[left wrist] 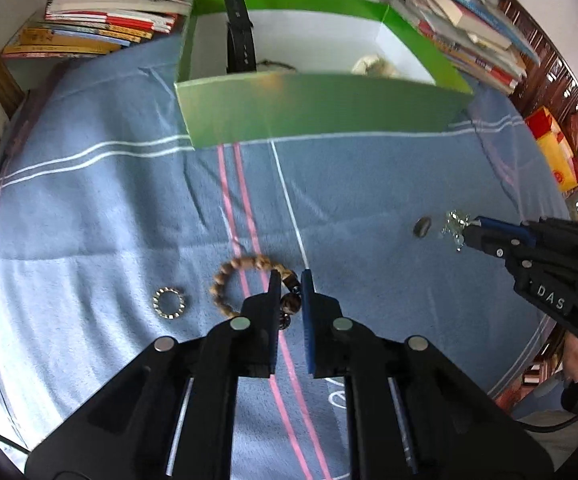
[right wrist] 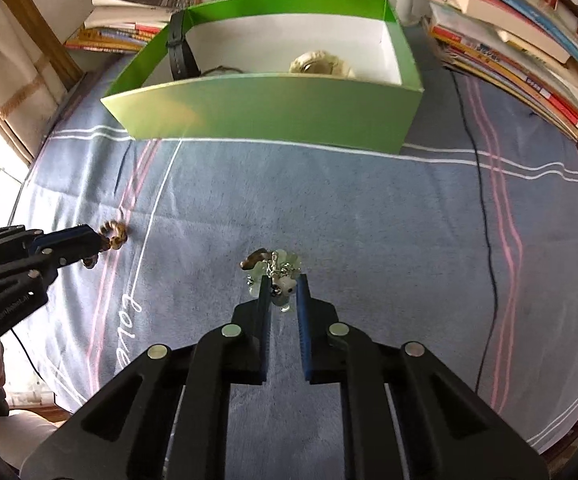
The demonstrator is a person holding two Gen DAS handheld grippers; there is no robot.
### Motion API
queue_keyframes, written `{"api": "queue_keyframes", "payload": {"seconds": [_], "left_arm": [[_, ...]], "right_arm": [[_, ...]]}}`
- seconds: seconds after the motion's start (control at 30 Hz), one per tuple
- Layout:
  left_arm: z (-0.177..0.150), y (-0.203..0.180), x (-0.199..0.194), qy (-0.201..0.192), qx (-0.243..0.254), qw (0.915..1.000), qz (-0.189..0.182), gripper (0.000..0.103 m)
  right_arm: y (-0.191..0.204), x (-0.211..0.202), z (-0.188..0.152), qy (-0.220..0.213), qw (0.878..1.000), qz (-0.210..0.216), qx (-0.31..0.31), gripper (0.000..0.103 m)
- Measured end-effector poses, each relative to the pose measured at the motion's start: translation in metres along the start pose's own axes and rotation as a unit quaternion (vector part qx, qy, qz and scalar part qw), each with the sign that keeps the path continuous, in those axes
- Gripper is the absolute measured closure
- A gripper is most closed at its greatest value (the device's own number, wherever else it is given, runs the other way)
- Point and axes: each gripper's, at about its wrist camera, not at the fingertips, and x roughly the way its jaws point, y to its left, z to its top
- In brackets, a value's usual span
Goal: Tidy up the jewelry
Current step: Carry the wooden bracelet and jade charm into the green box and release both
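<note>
A wooden bead bracelet [left wrist: 241, 276] lies on the blue cloth; my left gripper [left wrist: 290, 280] has its jaws closed around the bracelet's darker beads. It also shows in the right wrist view [right wrist: 113, 236]. A silver toothed ring [left wrist: 168, 303] lies left of it. My right gripper [right wrist: 283, 285] is closed around a pale green and silver charm bracelet [right wrist: 279, 270], which also shows in the left wrist view [left wrist: 455, 226]. A small dark stone [left wrist: 422, 227] lies beside it. A green box [right wrist: 273, 108] stands behind, holding a black watch strap [left wrist: 239, 36] and a cream piece [right wrist: 319, 63].
Stacks of books [right wrist: 521, 40] stand right of the box, and more books [left wrist: 89, 28] lie to its left. A black cable [right wrist: 485, 216] runs across the cloth on the right. A red and yellow box [left wrist: 557, 152] sits at the far right edge.
</note>
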Motion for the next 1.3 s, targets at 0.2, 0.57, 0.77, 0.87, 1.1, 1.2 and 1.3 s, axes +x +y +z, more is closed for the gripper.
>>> {"api": "queue_keyframes", "payload": {"seconds": [0.2, 0.57, 0.77, 0.87, 1.1, 1.2, 1.3], "left_arm": [[0.015, 0.002, -0.036, -0.04, -0.006, 0.9991, -0.014, 0.093], [0.097, -0.009, -0.088, -0.122, 0.007, 0.9916, -0.042, 0.093], [0.139, 0.004, -0.065, -0.117, -0.007, 0.9925, -0.036, 0.093], [0.152, 0.009, -0.043, -0.099, -0.01, 0.9946, -0.029, 0.093], [0.165, 0.013, 0.0, -0.064, -0.01, 0.9977, -0.023, 0.092], [0.165, 0.018, 0.012, -0.053, -0.013, 0.9984, -0.014, 0.086], [0.159, 0.024, 0.007, -0.057, -0.015, 0.9983, -0.006, 0.07]], "right_arm": [[0.004, -0.028, 0.01, -0.035, 0.999, 0.002, -0.005, 0.091], [0.003, -0.072, 0.092, -0.131, 0.991, -0.015, -0.028, 0.091], [-0.02, -0.042, 0.128, -0.114, 0.993, -0.037, -0.016, 0.091], [-0.023, -0.022, 0.135, -0.099, 0.994, -0.039, -0.018, 0.091], [-0.021, 0.014, 0.147, -0.067, 0.997, -0.037, -0.013, 0.09], [-0.021, 0.019, 0.147, -0.061, 0.997, -0.04, -0.01, 0.08], [-0.023, 0.01, 0.143, -0.07, 0.997, -0.033, 0.0, 0.062]]}}
